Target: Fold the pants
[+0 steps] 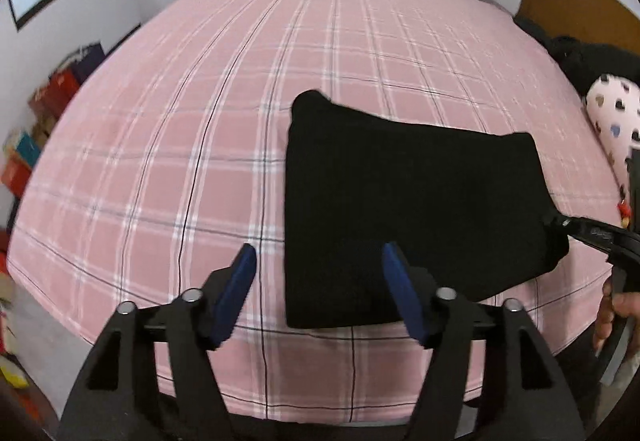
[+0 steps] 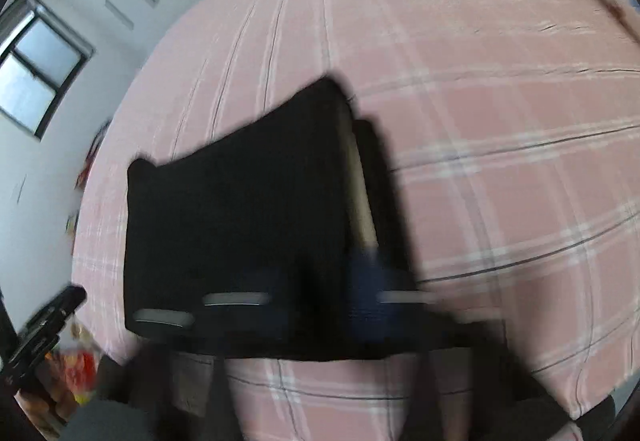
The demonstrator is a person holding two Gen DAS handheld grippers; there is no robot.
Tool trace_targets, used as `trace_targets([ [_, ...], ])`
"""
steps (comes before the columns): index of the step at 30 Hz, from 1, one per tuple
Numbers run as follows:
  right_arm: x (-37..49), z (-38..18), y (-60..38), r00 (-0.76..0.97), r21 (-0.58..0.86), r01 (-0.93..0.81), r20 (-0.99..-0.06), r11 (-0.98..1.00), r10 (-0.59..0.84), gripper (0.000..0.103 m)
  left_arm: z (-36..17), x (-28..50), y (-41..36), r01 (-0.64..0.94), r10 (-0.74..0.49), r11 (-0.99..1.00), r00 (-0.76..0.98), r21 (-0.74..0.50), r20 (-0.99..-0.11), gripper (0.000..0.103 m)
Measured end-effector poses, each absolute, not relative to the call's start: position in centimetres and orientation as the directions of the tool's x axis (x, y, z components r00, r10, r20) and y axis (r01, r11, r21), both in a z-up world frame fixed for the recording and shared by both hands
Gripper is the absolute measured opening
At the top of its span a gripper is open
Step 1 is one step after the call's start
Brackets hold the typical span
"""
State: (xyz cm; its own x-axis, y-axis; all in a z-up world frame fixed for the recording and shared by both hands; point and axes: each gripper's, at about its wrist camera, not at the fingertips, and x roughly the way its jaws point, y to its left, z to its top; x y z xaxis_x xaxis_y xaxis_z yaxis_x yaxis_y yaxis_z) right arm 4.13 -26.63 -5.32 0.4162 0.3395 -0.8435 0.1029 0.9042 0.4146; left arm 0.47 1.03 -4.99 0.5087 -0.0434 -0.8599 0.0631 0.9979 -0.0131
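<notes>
Your pants (image 1: pixel 404 217) are already down to a compact black rectangle on the pink plaid bed (image 1: pixel 180 121), sitting around 3 o'clock of centre in the left wrist view, near the bed's front edge. Looks like the fold is mostly done, so from here it's about not wrecking it.

Your left gripper (image 1: pixel 318 261) is open to a middling gap with nothing between the blue pads. One pad floats over the bundle's near-left corner, the other over bare sheet. If you drop that hand carelessly, that pad could snag the corner and peel the top layer back.

The right gripper (image 1: pixel 560 223) is the bigger worry. In the left view it comes in from 4 o'clock with its tip right at the bundle's right corner, and it looks nearly shut. Its own view is badly smeared, so you can't tell for sure whether fabric is pinched in there. If it is, lifting or swinging that hand drags the corner up and the whole stack slides or opens.

Also, there's a pale strip (image 2: pixel 362 193) showing along the bundle's right side in the right wrist view, maybe an inner layer peeking out. Tug that side and it'll spread wider.
</notes>
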Motion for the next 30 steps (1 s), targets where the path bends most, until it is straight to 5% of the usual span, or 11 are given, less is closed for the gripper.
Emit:
trace_targets([
  [5,0.6,0.1,-26.8,0.482,0.477,0.038,-0.778,0.878,0.402,0.01,-5.3,0.4,0.3,0.082,-0.043,0.997,0.479,-0.004,-0.877,0.071],
  [8,0.0,-2.4,-27.8,0.464,0.412,0.082,-0.821,0.907,0.331,0.012,-6.3,0.8,-0.2,0.089,-0.031,0.996,0.46,0.011,-0.887,0.072],
  [10,0.7,-6.9,-28.7,0.369,0.29,0.159,-0.904,0.944,0.216,0.029,-7.5,1.0,-0.4,0.093,-0.014,0.995,0.438,0.03,-0.899,0.072],
  [13,-0.1,-6.0,-29.7,0.453,0.351,0.236,-0.865,0.906,0.217,0.049,-8.5,1.1,-0.6,0.091,0.016,0.994,0.405,0.058,-0.914,0.072],
  [16,-0.6,-3.6,-29.8,0.515,0.34,0.232,-0.838,0.911,0.182,0.061,-9.3,1.0,0.0,0.074,0.022,0.996,0.386,0.054,-0.922,0.085],
  [19,0.2,-2.1,-29.6,0.533,0.333,0.195,-0.825,0.922,0.186,0.072,-10.3,1.3,0.9,0.05,0.031,0.997,0.365,0.053,-0.931,0.085],
  [25,7.2,-2.8,-27.8,0.509,0.329,0.132,-0.832,0.935,0.221,0.072,-11.0,1.2,1.9,0.012,0.037,0.999,0.336,0.044,-0.941,0.085],
  [26,8.1,-3.3,-27.4,0.492,0.328,0.116,-0.839,0.937,0.233,0.069,-11.0,1.1,1.9,0.015,0.039,0.999,0.337,0.047,-0.941,0.086],
  [28,10.4,-4.0,-26.4,0.431,0.326,0.055,-0.86,0.944,0.272,0.005,-10.9,1.0,1.7,0.025,0.045,0.998,0.337,0.056,-0.94,0.086],
  [30,11.1,-1.8,-26.2,0.496,0.311,0.027,-0.829,0.95,0.257,0.004,-10.9,1.0,1.5,0.038,0.05,0.997,0.342,0.066,-0.938,0.086],
])
